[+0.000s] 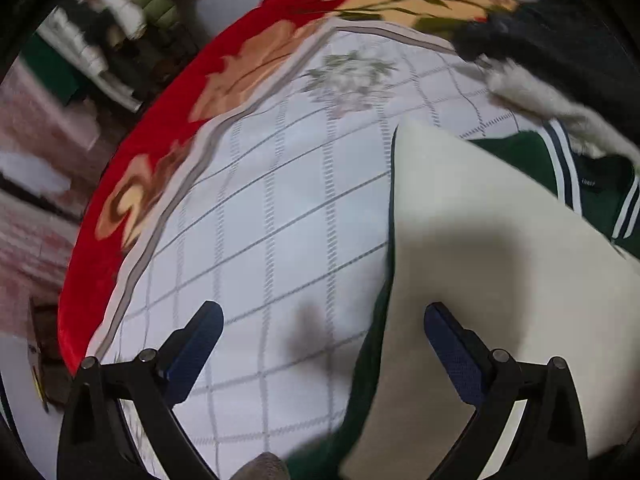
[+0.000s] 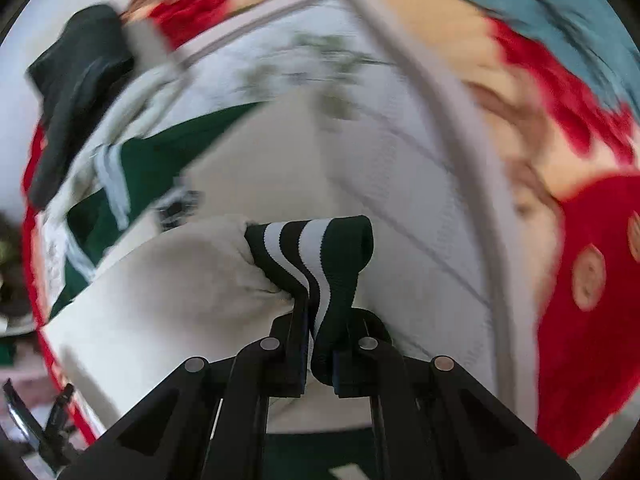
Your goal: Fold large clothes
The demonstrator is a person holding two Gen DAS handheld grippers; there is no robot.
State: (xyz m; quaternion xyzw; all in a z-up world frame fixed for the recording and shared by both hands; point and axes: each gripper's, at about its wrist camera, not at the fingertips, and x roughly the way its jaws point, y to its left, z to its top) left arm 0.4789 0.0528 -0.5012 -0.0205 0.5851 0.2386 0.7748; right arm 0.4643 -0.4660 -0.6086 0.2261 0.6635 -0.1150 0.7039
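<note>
With right tongs (image 2: 316, 344) clenched on the striped cuff (image 2: 312, 252) of the green-and-cream jacket (image 1: 500, 240) lying on the bed (image 1: 280, 208) & left tongs (image 1: 320, 344) spread empty above its edge, sleeve fold-in looks underway; next: carry cuff across the body, w/ left pinning the cloth

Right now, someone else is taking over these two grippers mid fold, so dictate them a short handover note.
Right gripper: shut on the green-and-white striped cuff of the cream sleeve, pointing down.
Left gripper: open, empty, above the checked sheet, its right finger over the jacket's edge.
Garment: green-and-cream jacket lying on the bed, red floral blanket beneath the sheet.
Done: cuff picked up.
Left: bring the sleeve across the body, then fold the rest; no finished fold is visible yet.
</note>
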